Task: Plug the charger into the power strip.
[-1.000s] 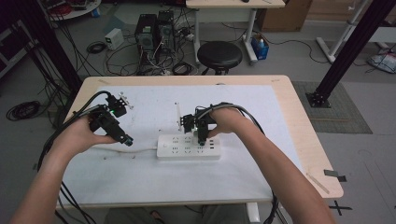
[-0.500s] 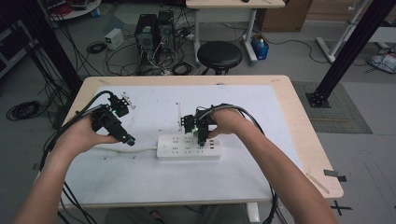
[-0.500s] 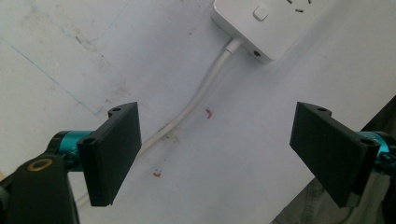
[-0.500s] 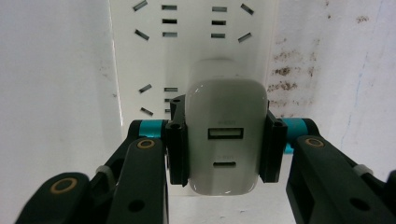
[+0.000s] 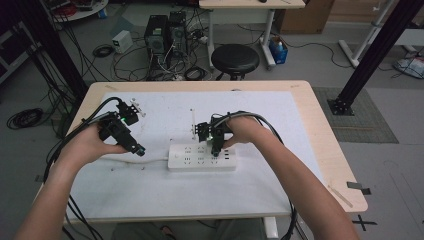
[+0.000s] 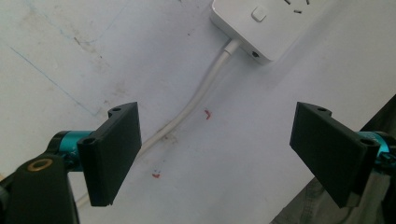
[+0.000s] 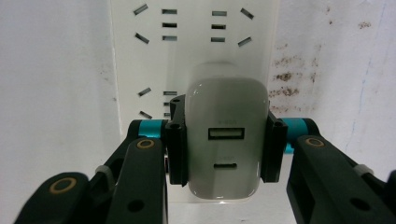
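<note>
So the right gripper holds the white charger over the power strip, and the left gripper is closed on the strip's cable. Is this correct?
Not quite. The left gripper is open, its jaws wide apart above the cable, as the left gripper view shows. The right gripper does clamp the white charger over the power strip.

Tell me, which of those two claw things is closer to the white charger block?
The right gripper: it clamps the white charger over the power strip. The left gripper is open, off beyond the strip's cord end.

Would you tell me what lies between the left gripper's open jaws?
In the left gripper view, only bare table and the power strip's white cable crossing it.
</note>
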A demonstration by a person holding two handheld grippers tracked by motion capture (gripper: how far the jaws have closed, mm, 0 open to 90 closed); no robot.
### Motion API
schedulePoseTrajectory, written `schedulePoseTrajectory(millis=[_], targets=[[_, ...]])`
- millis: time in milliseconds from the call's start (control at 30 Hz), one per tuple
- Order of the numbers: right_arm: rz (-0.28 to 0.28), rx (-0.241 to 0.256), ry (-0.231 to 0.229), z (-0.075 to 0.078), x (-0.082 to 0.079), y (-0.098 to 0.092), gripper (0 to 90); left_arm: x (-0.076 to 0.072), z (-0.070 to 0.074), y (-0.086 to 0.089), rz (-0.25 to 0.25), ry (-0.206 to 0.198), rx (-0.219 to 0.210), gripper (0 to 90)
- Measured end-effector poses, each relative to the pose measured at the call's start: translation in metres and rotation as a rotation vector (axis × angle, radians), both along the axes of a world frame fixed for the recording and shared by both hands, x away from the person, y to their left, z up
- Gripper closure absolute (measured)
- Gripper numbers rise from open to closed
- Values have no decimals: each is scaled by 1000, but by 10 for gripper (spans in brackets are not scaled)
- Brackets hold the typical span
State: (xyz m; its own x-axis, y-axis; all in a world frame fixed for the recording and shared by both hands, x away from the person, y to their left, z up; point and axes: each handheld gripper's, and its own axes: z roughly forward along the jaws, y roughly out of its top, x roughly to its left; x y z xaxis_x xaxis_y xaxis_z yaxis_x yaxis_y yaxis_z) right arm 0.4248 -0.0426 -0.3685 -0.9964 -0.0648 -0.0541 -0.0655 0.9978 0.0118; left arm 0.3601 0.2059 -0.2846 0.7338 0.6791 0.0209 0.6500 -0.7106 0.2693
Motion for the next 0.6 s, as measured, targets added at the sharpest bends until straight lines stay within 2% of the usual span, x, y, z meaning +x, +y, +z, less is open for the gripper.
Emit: schedulePoseTrajectory(millis=[33,67,100,133,167,200,233,367,400,433,467,500,533,567,600], targets=[[-6,21,3,0,0,-2,573,0,0,0,-2,2,1,165],[-23,37,16,-1,-1,-4,433,1,-1,-1,4,-1,-5,165],[-48,68,18,-1,1,-8,337,1,0,-2,-6,3,1,165],[-82,95,32,2,2,-13,312,2,0,-2,-7,5,1,166],[-110,149,30,12,2,-26,299,2,-1,-4,1,0,-11,165],[-110,149,30,12,2,-26,299,3,1,-3,-4,1,-6,165],[-131,175,23,19,2,-33,280,3,1,-3,3,-5,-14,165],[-275,297,-47,54,4,-72,220,5,5,1,16,-19,-19,165],[-320,321,-63,63,4,-84,220,5,6,2,24,-23,-23,165],[-435,361,-98,80,2,-106,220,5,7,4,22,-23,-16,165],[-435,361,-98,80,2,-106,220,5,8,5,31,-28,-18,165],[-516,374,-108,89,2,-117,219,6,9,6,38,-31,-14,165],[-603,392,-117,96,2,-129,213,6,9,7,51,-36,-19,165],[-782,401,-141,107,2,-150,212,6,10,8,57,-40,-12,151],[-782,401,-141,107,2,-150,212,7,12,9,54,-41,5,151]])
